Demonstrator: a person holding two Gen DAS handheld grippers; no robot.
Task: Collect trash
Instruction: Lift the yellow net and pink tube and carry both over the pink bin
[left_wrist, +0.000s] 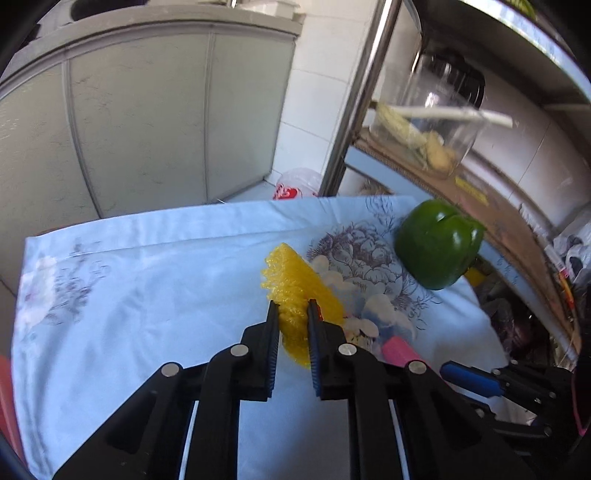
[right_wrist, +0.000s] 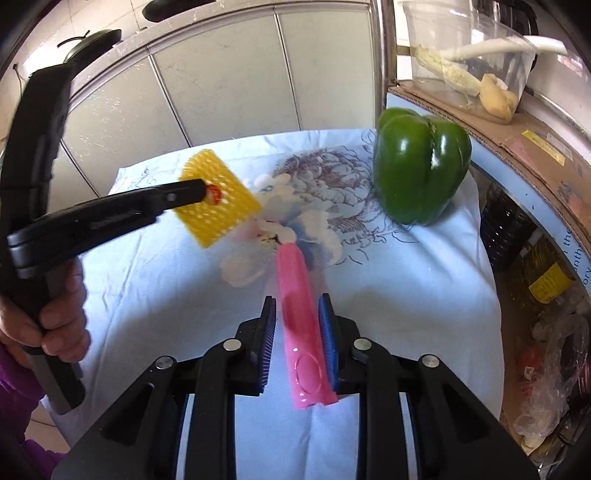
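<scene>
A yellow foam net (left_wrist: 295, 273) hangs over the pale blue flowered cloth (left_wrist: 147, 280), and my left gripper (left_wrist: 292, 306) is shut on its lower part. From the right wrist view the left gripper (right_wrist: 207, 192) pinches the yellow foam net (right_wrist: 221, 206) from the left, held by a person's hand (right_wrist: 62, 317). My right gripper (right_wrist: 298, 299) is shut on a pink plastic tube (right_wrist: 295, 291) that points toward the middle of the cloth (right_wrist: 406, 295). The pink tube (left_wrist: 400, 350) also shows at the left wrist view's lower right. A green bell pepper (right_wrist: 421, 173) stands at the cloth's far right.
Grey cabinet doors (left_wrist: 140, 122) stand behind the table. A metal post (left_wrist: 358, 96) and a cardboard-lined shelf (right_wrist: 517, 136) with a clear container (right_wrist: 469, 55) of scraps border the right side. Bottles (right_wrist: 546, 280) and plastic bags (right_wrist: 546, 391) sit below it. A red-and-white bag (left_wrist: 295, 184) lies on the floor.
</scene>
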